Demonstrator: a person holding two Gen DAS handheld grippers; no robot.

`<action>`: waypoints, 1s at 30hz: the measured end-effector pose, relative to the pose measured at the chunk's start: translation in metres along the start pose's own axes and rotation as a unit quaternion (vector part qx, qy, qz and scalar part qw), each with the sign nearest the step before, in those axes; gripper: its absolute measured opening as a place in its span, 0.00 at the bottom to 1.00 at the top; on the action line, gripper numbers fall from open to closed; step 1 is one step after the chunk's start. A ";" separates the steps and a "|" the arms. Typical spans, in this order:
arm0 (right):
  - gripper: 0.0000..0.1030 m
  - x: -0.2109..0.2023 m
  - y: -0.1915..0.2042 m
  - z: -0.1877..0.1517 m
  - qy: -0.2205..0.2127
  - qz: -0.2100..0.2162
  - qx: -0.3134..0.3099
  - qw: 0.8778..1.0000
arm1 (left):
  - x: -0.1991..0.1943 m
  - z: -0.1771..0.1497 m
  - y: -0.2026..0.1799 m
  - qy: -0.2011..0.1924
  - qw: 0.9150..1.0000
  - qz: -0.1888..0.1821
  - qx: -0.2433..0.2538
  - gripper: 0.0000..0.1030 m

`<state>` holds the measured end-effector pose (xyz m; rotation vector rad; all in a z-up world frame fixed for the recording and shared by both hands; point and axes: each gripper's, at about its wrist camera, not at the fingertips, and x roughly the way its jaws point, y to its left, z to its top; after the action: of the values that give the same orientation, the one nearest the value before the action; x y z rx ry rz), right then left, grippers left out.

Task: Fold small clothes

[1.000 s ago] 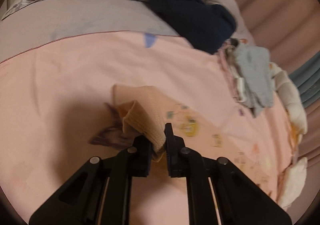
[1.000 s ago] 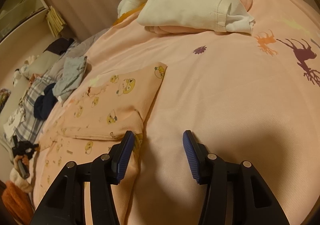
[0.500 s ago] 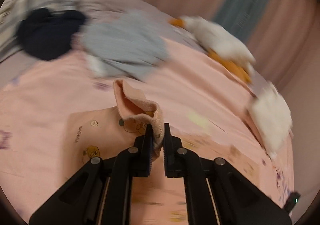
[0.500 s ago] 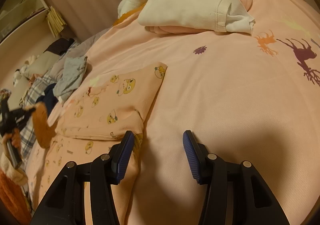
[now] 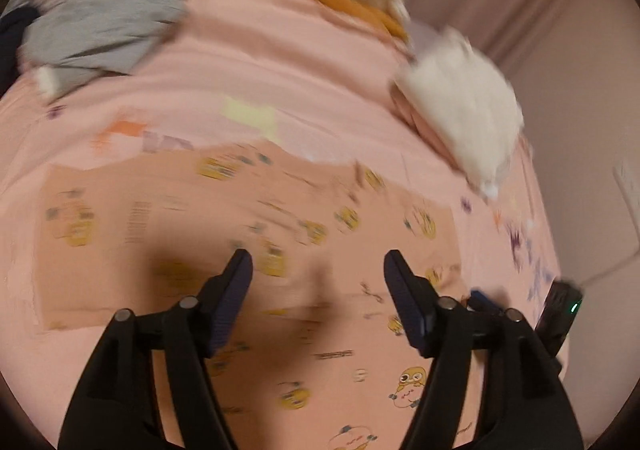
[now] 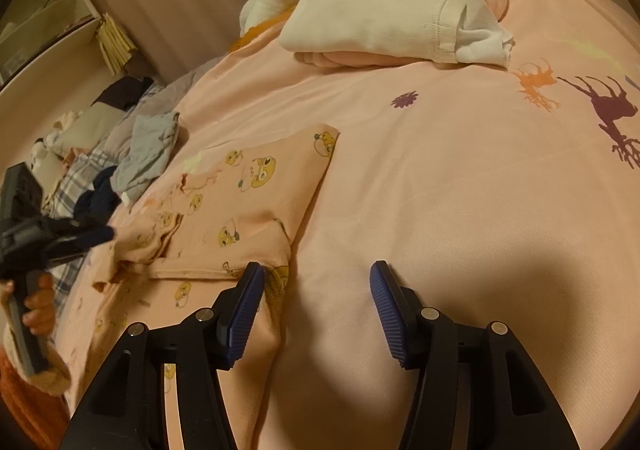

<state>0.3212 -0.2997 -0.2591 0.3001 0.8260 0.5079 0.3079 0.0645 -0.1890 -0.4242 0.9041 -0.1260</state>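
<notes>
A small peach garment with yellow cartoon prints (image 6: pixel 248 209) lies folded flat on the pink bedspread (image 6: pixel 460 177). In the left wrist view the garment (image 5: pixel 248 209) fills the middle, blurred by motion. My left gripper (image 5: pixel 318 270) is open and empty just above it; it also shows at the left of the right wrist view (image 6: pixel 80 234), by the garment's bunched left edge. My right gripper (image 6: pixel 316 278) is open and empty, its left finger (image 6: pixel 244 302) over the garment's near right corner.
A folded cream and pink pile (image 6: pixel 392 5) sits at the far side of the bed, also in the left wrist view (image 5: pixel 464 109). A grey garment (image 6: pixel 148 153) and a dark one (image 6: pixel 96 197) lie at the left. Shelves (image 6: pixel 48 21) and curtains stand beyond.
My left gripper carried the garment's sleeve or cuff over onto the garment, then opened and let it go. The left view swung right. The right gripper has not moved.
</notes>
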 end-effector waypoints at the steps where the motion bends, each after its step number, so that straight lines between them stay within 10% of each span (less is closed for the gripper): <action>1: 0.54 0.000 0.000 0.000 0.000 0.000 0.000 1.000 | -0.010 -0.001 0.006 -0.009 1.000 0.021 -0.009 0.68; 7: 0.55 0.000 0.000 -0.001 0.000 0.000 -0.002 1.000 | -0.033 -0.027 0.072 0.030 0.987 0.158 -0.031 0.67; 13: 0.59 0.003 0.002 -0.001 0.001 -0.001 -0.008 1.000 | -0.008 -0.063 0.099 0.099 0.984 0.132 -0.069 0.67; 17: 0.59 0.003 0.003 -0.001 0.002 -0.003 -0.010 1.000 | 0.004 -0.056 0.087 0.072 0.988 0.131 -0.030 0.68; 21: 0.59 0.003 0.003 -0.001 0.002 -0.002 -0.010 1.000 | 0.018 -0.041 0.098 0.054 0.989 0.103 -0.092 0.67; 26: 0.59 0.003 0.003 -0.001 0.002 -0.002 -0.010 1.000 | 0.009 -0.041 0.123 0.026 0.984 0.082 -0.154 0.35; 30: 0.59 0.003 0.003 -0.001 0.002 -0.003 -0.010 1.000 | 0.002 -0.046 0.130 0.020 0.984 0.054 -0.169 0.29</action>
<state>0.3215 -0.2954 -0.2605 0.2779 0.8245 0.5114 0.2635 0.1680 -0.2685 -0.6874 0.9892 0.1208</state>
